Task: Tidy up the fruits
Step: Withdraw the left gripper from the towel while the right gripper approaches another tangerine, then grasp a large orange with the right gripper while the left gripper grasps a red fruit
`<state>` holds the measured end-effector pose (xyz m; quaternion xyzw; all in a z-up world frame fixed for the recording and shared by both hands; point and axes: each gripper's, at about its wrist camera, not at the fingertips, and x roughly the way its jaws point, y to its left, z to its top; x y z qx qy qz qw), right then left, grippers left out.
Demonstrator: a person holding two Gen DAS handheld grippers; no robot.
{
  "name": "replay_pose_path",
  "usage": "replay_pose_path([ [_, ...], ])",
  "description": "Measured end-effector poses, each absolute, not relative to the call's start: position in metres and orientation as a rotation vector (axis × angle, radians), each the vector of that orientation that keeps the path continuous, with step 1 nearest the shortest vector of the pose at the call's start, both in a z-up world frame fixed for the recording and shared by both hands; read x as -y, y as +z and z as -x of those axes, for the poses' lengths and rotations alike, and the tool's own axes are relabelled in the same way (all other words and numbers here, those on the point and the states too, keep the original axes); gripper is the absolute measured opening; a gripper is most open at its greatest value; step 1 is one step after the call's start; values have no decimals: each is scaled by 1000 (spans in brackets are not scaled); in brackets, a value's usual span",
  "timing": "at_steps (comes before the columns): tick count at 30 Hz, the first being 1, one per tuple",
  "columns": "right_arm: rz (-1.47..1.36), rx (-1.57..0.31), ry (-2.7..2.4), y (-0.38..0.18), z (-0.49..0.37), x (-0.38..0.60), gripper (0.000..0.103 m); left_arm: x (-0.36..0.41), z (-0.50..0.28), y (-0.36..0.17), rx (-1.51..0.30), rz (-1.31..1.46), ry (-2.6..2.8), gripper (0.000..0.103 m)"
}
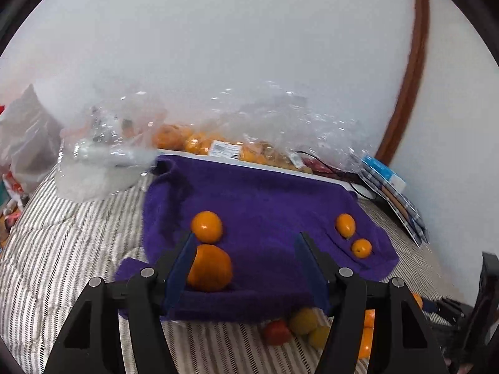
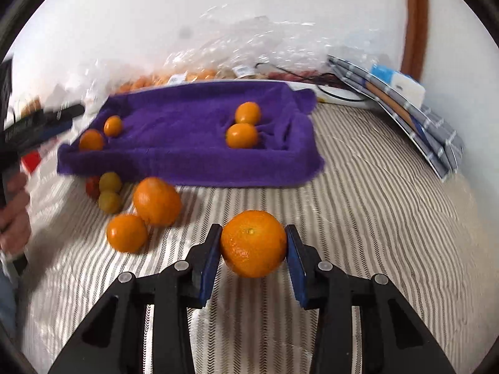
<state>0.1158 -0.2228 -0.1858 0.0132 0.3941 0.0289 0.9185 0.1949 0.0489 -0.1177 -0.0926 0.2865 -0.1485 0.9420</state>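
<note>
A striped bed (image 1: pixel 78 249) carries a purple towel (image 1: pixel 265 202) against a white wall. From the left wrist, the left claw (image 1: pixel 244 246) gapes released over the towel's near edge, a large orange (image 1: pixel 210 268) just inside its left finger. From the right wrist, the right claw (image 2: pixel 253 243) is clenched on a mandarin (image 2: pixel 253 243) short of the towel's near edge, so the towel lies straight ahead.

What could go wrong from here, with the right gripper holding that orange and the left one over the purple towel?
1. The right gripper pinches the orange only at its sides, so the round fruit could slip out on the way.
2. The left gripper hangs open beside the large orange on the purple towel; a nudge could roll it off the edge.
3. Loose fruit on the striped cover, such as the two oranges, may roll if bumped.
</note>
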Motion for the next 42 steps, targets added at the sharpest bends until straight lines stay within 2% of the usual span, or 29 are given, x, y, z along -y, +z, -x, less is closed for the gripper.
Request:
replay_pose_path([
  [7,-84,-802,68,-185,-114,231,40,-31,-165,-128,-665,113,-420,60],
  [11,-125,-798,83,-185,-114,237,40,-20,-152,-146,-730,-20,-372,60],
  [16,-174,-779,97,-184,-112,244,40,-24,-163,-154,-798,10,-388,59],
  [20,-184,-780,110,-185,-113,243,40,-17,-176,-167,-879,-16,-378,48],
  [30,-198,-780,133,-185,-113,244,40,-15,-180,-168,-883,28,-377,41],
  [36,-197,-790,146,-186,-116,242,40,-18,-184,-169,-888,73,-379,25],
  [42,-201,-783,134,-185,-114,243,40,-19,-182,-167,-874,93,-381,23],
])
